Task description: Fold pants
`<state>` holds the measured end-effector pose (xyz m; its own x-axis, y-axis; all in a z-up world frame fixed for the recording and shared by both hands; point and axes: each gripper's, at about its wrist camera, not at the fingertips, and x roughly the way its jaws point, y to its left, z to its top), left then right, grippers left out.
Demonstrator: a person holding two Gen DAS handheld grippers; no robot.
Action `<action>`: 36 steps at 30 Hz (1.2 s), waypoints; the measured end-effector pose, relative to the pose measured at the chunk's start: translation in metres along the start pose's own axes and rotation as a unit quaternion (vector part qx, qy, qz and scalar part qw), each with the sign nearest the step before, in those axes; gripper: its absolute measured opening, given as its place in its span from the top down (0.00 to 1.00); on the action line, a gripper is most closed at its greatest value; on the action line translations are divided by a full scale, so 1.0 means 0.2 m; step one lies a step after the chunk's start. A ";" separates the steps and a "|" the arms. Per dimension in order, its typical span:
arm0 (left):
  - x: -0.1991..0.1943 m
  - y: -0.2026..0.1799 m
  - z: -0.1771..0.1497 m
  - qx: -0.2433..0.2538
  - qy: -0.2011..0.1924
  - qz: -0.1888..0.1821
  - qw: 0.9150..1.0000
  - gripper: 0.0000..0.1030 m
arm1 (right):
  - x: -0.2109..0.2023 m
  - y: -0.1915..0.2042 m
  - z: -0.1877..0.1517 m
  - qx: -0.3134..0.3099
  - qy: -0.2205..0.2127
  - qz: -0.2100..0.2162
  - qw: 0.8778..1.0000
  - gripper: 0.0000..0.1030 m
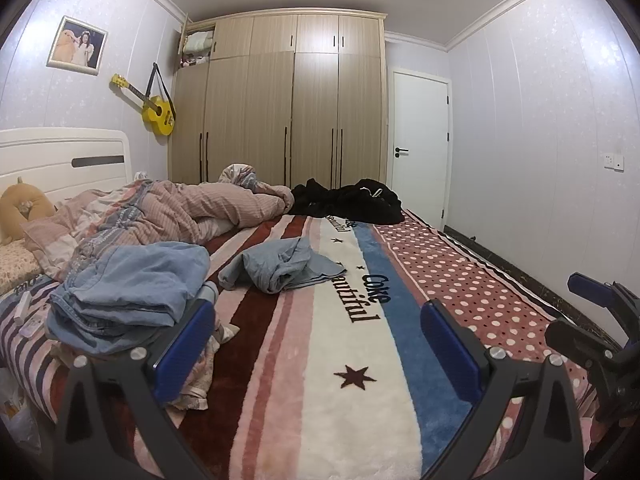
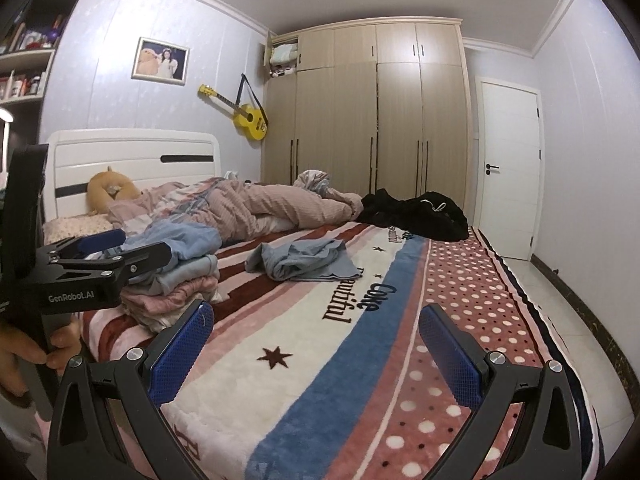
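Yellow guitar (image 1: 154, 109) on wall, framed photo (image 1: 77, 45), beige wardrobe (image 1: 288, 100), white door (image 1: 418, 148), black clothes (image 1: 352, 199) on bed.

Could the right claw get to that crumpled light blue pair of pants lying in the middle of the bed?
Probably yes. The right claw is open and empty, and only bare striped blanket lies between it and the crumpled blue pants.

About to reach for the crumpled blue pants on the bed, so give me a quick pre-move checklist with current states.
1. Left claw open and empty: ok.
2. Right claw open and empty: ok.
3. Crumpled blue pants lying alone on the striped blanket, nothing on top: ok.
4. Pants spread flat for folding: not ok, bunched up.
5. Bare blanket between claws and pants: ok.
6. Denim pile apart from the pants: ok; a strip of blanket separates them.
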<state>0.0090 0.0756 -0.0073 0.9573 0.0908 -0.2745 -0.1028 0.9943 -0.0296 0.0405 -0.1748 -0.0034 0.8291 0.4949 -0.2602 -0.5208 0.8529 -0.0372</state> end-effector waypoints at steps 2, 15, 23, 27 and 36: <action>0.00 0.00 0.00 0.000 0.000 0.000 1.000 0.01 | 0.00 0.00 0.00 0.000 0.001 -0.001 1.000 0.01; -0.01 -0.01 0.00 0.004 0.001 0.002 1.000 0.01 | -0.02 0.00 0.01 0.003 -0.001 -0.003 1.000 0.01; -0.01 -0.01 0.00 0.005 0.001 0.001 1.000 0.01 | -0.03 -0.01 0.02 0.003 -0.003 -0.004 1.000 0.01; -0.01 -0.01 0.00 0.006 0.001 0.000 1.000 0.01 | -0.04 0.00 0.03 0.006 -0.003 -0.004 1.000 0.01; -0.01 -0.01 0.01 0.006 0.001 -0.005 1.000 0.01 | -0.04 0.00 0.04 0.009 -0.004 -0.006 1.000 0.01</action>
<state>0.0078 0.0740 -0.0057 0.9576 0.0806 -0.2765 -0.0896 0.9958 -0.0200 0.0346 -0.1771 0.0070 0.8368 0.4858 -0.2526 -0.5072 0.8615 -0.0230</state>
